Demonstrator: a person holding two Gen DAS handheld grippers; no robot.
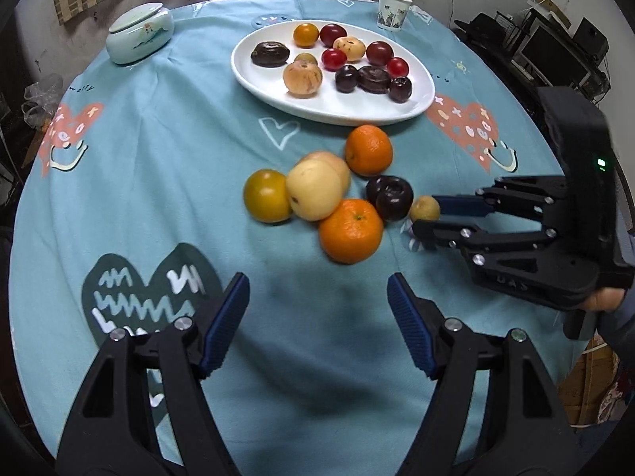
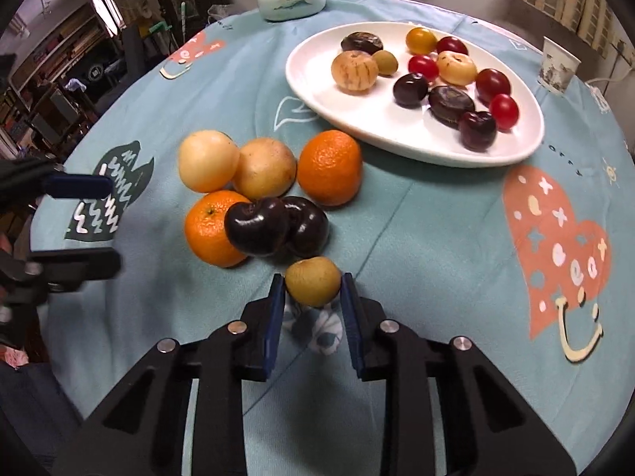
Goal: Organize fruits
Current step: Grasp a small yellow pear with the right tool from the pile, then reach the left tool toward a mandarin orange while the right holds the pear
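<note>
A small yellow-green fruit (image 2: pixel 313 281) lies on the blue tablecloth, and my right gripper (image 2: pixel 313 287) is shut on it, one blue pad on each side. The same fruit (image 1: pixel 424 209) shows between the right gripper's fingers (image 1: pixel 424 218) in the left wrist view. Beside it lies a loose pile: two oranges (image 1: pixel 351 230), two pale apples (image 1: pixel 314 189), a yellow-green round fruit (image 1: pixel 266 196) and two dark plums (image 2: pixel 258 225). A white oval plate (image 1: pixel 274 91) behind holds several small fruits. My left gripper (image 1: pixel 317 297) hangs open above bare cloth in front of the pile.
A pale green lidded jar (image 1: pixel 139 32) stands at the table's far left. A paper cup (image 1: pixel 393 10) stands behind the plate. The round table's edge (image 1: pixel 555 150) drops off at the right toward cluttered shelves and electronics.
</note>
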